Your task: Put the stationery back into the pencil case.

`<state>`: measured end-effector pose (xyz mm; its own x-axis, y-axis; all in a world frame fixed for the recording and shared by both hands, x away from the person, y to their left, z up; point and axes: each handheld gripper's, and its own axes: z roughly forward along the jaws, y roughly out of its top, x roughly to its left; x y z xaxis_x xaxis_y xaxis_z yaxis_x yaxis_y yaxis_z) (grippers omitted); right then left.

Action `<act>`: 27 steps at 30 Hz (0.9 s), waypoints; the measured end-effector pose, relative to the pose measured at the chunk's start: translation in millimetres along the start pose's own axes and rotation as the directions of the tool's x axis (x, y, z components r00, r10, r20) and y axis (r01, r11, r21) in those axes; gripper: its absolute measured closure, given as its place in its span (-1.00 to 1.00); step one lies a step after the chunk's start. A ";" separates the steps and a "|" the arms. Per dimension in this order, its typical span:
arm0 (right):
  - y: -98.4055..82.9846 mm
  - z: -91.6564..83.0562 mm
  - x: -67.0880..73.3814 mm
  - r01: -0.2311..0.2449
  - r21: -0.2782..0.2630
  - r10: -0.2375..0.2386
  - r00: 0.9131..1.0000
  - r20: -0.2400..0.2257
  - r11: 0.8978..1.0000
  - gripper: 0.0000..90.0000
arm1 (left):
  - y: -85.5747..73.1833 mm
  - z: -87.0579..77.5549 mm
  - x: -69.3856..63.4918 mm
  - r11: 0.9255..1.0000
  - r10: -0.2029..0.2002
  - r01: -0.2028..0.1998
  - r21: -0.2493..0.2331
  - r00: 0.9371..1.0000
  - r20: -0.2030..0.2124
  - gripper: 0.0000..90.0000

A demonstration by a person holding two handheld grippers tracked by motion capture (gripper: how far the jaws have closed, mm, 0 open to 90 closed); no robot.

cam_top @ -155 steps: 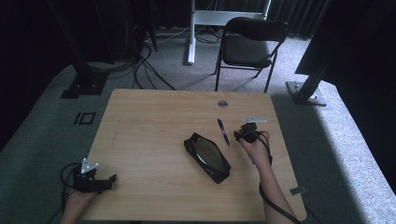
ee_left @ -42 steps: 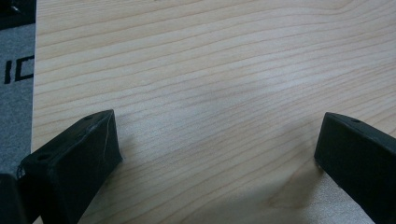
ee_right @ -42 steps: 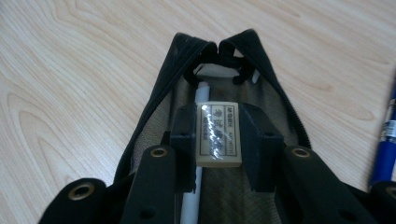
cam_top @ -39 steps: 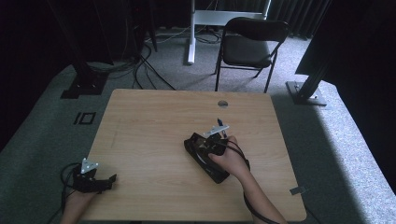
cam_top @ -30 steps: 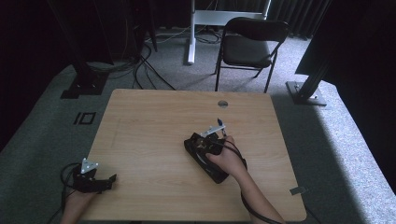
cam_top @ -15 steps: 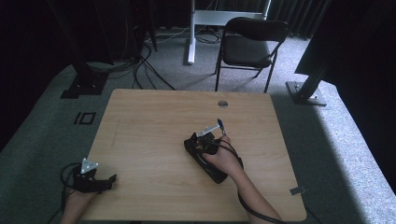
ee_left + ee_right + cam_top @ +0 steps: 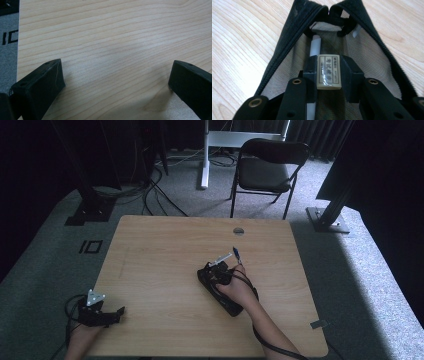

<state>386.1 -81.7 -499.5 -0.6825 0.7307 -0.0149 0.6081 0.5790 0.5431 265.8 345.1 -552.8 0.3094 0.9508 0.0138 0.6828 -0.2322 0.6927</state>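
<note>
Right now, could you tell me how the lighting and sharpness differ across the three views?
High view: dim, dark surroundings, table evenly lit. Left gripper view: bright wood, soft shadows under the fingers. Right gripper view: eraser sharp, its wrapper glinting; pencil case mesh crisp.

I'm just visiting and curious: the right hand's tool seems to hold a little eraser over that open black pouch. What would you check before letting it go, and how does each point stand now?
1. Pencil case unzipped, mouth wide: ok.
2. Eraser clamped between the right tool's jaws: ok.
3. Eraser over the case's mesh lining, not over the bare table: ok.
4. Room inside: a white pen already lies there, with free lining beside it: ok.
5. Height of the eraser above the lining: cannot tell.
6. Left tool open, resting at the table's near left corner, away from the case: ok.
</note>
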 end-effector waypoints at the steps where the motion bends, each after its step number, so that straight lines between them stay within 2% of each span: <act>1: 0.4 1.1 0.3 -0.003 0.004 0.003 1.000 0.000 1.000 0.51 | 0.0 0.0 0.0 1.000 0.000 0.000 0.000 1.000 0.000 -0.99; 6: 3.5 7.3 0.4 -0.005 0.025 0.005 1.000 0.007 1.000 0.51 | 0.0 0.0 0.0 1.000 0.000 0.000 0.000 1.000 0.000 -0.99; 8: 5.1 9.7 -0.7 -0.003 0.025 0.003 1.000 0.025 1.000 0.51 | 0.0 0.0 0.0 1.000 0.000 0.000 0.000 1.000 0.000 -0.99; 13: 5.3 13.9 -3.2 -0.017 0.054 0.015 1.000 0.024 0.998 0.51 | 0.0 0.0 0.0 1.000 0.000 0.000 0.000 1.000 0.000 -0.99; 27: 7.6 1.9 -2.1 -0.032 0.026 0.032 0.999 -0.005 0.999 0.44 | 0.0 0.0 0.0 1.000 0.000 0.000 0.000 1.000 0.000 -0.99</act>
<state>392.9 -78.1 -496.9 -0.6648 0.7470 0.0066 0.6396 0.5646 0.5217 265.8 345.1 -552.8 0.3094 0.9508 0.0139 0.6828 -0.2324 0.6926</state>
